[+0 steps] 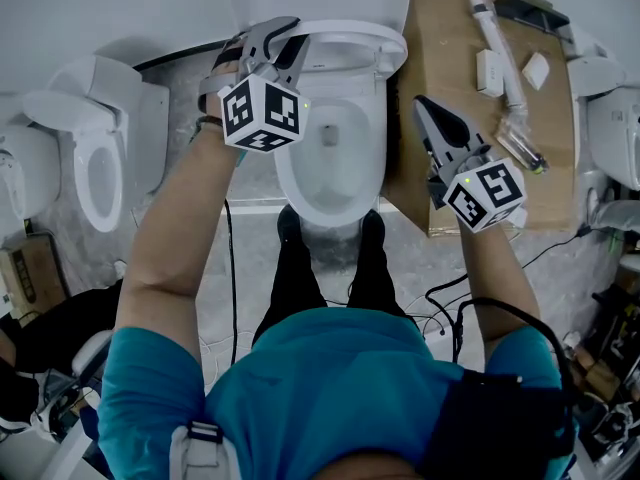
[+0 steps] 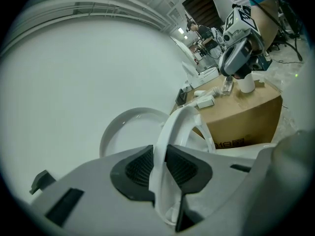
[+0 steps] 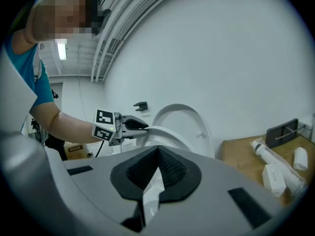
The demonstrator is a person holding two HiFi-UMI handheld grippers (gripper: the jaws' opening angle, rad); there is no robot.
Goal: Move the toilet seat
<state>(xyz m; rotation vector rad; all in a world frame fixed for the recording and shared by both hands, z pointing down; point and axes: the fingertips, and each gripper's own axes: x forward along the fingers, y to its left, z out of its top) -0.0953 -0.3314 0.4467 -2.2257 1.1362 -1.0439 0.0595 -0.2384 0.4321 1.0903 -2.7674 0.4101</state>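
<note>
Bright even light, strong fisheye edge distortion

Person's in a teal short-sleeve tee (image 1: 340,378) and black trousers (image 1: 300,278), with a black pouch (image 1: 500,418) down at 5 o'clock and a black cable (image 1: 463,320) looping above it. The left gripper (image 1: 287,40) and right gripper (image 1: 424,108) are both grey, with ribbed black pads (image 2: 139,167) and a white cube (image 1: 262,113) of black square markers.
</note>
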